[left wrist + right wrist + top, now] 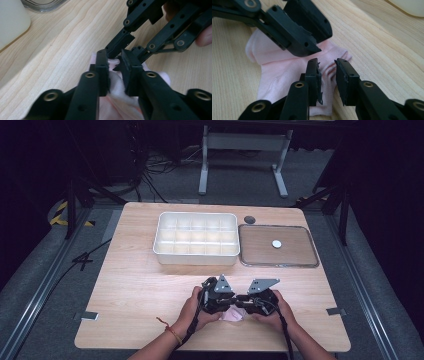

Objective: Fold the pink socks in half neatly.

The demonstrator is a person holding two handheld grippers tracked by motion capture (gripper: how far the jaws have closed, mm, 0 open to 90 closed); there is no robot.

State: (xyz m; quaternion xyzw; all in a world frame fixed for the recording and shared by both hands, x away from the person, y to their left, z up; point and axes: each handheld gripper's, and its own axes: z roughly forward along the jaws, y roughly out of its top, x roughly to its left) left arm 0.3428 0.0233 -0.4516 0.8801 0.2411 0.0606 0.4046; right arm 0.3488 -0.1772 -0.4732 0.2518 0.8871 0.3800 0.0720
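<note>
Pink sock (284,72) lies near the table's (135,295) front edge, both narrow claws straddling its fabric unpinched.

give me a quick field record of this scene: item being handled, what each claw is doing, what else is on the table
item: pale pink sock, lying flat near the table's front edge
left claw: jaws narrowly apart, sock fabric between them, grip unclear
right claw: jaws narrowly apart over the sock's ribbed end, grip unclear
claw positions: tips meet over the sock, nearly touching
tray: white compartment tray, far centre of table
lid: clear flat lid, right of tray, with a small white disc on it
table: light wood table
</note>
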